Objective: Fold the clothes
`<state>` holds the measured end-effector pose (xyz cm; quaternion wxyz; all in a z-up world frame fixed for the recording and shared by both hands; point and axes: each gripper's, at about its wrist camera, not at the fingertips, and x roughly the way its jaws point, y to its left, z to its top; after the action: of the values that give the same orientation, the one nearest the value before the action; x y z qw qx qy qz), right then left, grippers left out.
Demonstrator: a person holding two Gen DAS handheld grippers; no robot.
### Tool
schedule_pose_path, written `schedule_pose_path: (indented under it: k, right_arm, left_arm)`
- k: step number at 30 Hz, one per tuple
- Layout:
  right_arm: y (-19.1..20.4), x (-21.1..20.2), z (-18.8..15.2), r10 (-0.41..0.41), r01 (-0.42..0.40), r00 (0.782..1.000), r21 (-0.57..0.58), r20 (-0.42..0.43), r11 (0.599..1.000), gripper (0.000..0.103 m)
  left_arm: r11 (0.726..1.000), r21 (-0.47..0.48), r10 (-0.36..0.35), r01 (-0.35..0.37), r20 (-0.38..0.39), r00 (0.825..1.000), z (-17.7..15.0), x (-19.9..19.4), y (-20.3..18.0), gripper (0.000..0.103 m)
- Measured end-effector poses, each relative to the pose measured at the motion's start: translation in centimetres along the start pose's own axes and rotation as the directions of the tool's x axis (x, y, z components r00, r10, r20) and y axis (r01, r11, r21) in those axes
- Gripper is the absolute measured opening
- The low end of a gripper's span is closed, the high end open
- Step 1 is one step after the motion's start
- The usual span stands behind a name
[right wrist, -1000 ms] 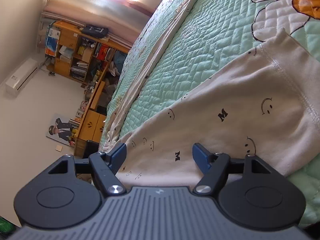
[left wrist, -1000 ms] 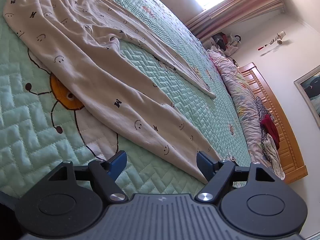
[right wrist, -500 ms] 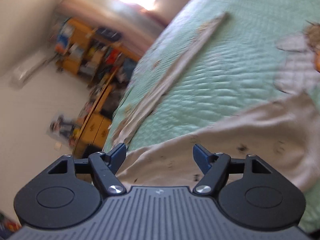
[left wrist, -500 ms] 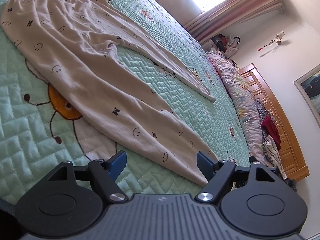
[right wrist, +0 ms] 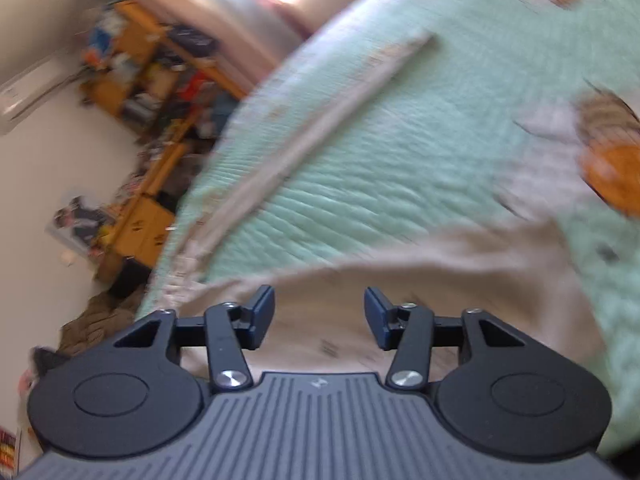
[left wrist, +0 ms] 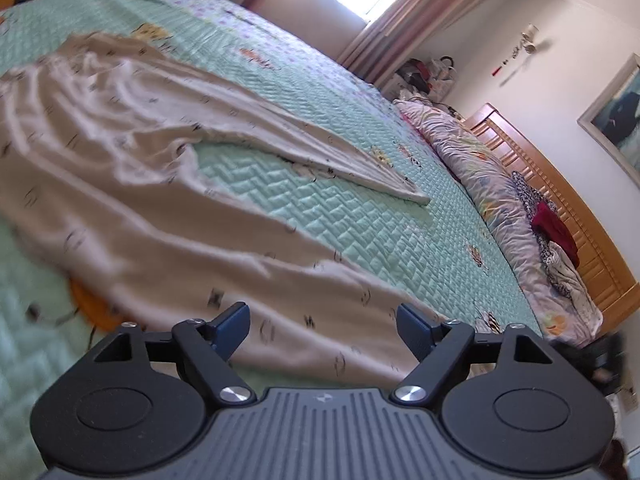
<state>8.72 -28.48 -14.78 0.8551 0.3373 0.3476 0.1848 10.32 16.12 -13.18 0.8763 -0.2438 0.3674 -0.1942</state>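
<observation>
Beige printed trousers (left wrist: pixel 132 184) lie spread on the green quilted bed, legs apart in a V. My left gripper (left wrist: pixel 323 326) hovers open low over the near leg's lower end, with cloth showing between its blue pads. In the blurred right wrist view, the trousers' waist end (right wrist: pixel 460 264) lies under and ahead of my right gripper (right wrist: pixel 319 316). That gripper is open but its pads stand closer together than the left's. The far leg (right wrist: pixel 320 120) runs away as a thin strip. Nothing is gripped in either.
A green quilt (left wrist: pixel 360 216) with cartoon prints covers the bed. A rumpled floral duvet (left wrist: pixel 508 200) and a red garment (left wrist: pixel 554 226) lie along the wooden headboard (left wrist: pixel 568 200). Cluttered wooden shelves (right wrist: pixel 160 80) stand beyond the bed's other side.
My left gripper has dropped lower and closer over the near trouser leg. The right gripper has swung with heavy blur, and its pads have narrowed.
</observation>
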Motion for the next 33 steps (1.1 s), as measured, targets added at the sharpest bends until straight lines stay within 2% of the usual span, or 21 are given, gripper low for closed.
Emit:
schedule_pose_path:
  k: [2, 3, 7, 9, 12, 14, 22, 25, 27, 30, 33]
  right_arm:
    - [1.8, 1.4, 1.1, 0.031, -0.031, 1.000, -0.055, -0.007, 0.998, 0.065]
    - [2.6, 2.2, 1.6, 0.037, -0.038, 0.999, -0.085, -0.016, 0.996, 0.065]
    - [5.3, 6.5, 2.4, 0.066, -0.081, 0.994, -0.185, -0.089, 0.979, 0.065]
    - [6.6, 8.8, 2.5, 0.090, -0.117, 0.988, -0.229, -0.126, 0.966, 0.065]
    - [8.7, 12.1, 2.0, 0.107, -0.151, 0.980, -0.276, -0.168, 0.949, 0.065]
    - [10.0, 14.1, 1.6, 0.127, -0.179, 0.973, -0.281, -0.195, 0.943, 0.065]
    - [12.9, 20.7, 0.5, 0.187, -0.246, 0.942, -0.193, -0.280, 0.950, 0.067]
    - [14.2, 23.2, 1.0, 0.203, -0.255, 0.938, -0.162, -0.279, 0.953, 0.067]
    - [15.4, 24.8, 1.3, 0.176, -0.234, 0.947, -0.201, -0.270, 0.951, 0.067]
    - [17.3, 26.9, 1.2, 0.077, -0.164, 0.962, -0.330, -0.262, 0.929, 0.067]
    - [17.8, 29.1, 1.2, 0.036, -0.134, 0.958, -0.335, -0.284, 0.933, 0.067]
  left_arm:
    - [0.998, -0.047, 0.036, -0.037, -0.022, 0.999, 0.0, 1.4, 1.0, 0.084]
    - [0.997, -0.069, 0.019, -0.022, -0.041, 0.999, -0.3, 1.9, 1.5, 0.084]
    - [1.000, -0.014, -0.028, 0.027, -0.084, 0.996, -1.4, 1.9, 1.7, 0.085]
    - [0.997, -0.058, -0.053, 0.049, -0.080, 0.995, -1.3, 1.4, 2.4, 0.085]
    - [0.986, -0.145, -0.087, 0.080, -0.045, 0.995, -1.3, 0.3, 3.7, 0.085]
    - [0.985, -0.148, -0.096, 0.093, -0.012, 0.995, -1.3, -0.8, 3.9, 0.085]
    - [0.967, -0.198, -0.133, 0.163, 0.157, 0.979, -1.1, -6.3, 6.3, 0.085]
    - [0.959, -0.219, -0.135, 0.179, 0.201, 0.970, -0.9, -7.6, 7.5, 0.086]
    - [0.954, -0.235, -0.135, 0.187, 0.222, 0.966, -0.9, -8.3, 8.4, 0.086]
    - [0.949, -0.250, -0.129, 0.190, 0.244, 0.961, -0.9, -9.0, 9.7, 0.086]
    - [0.941, -0.270, -0.129, 0.202, 0.266, 0.955, -0.7, -9.5, 11.0, 0.086]
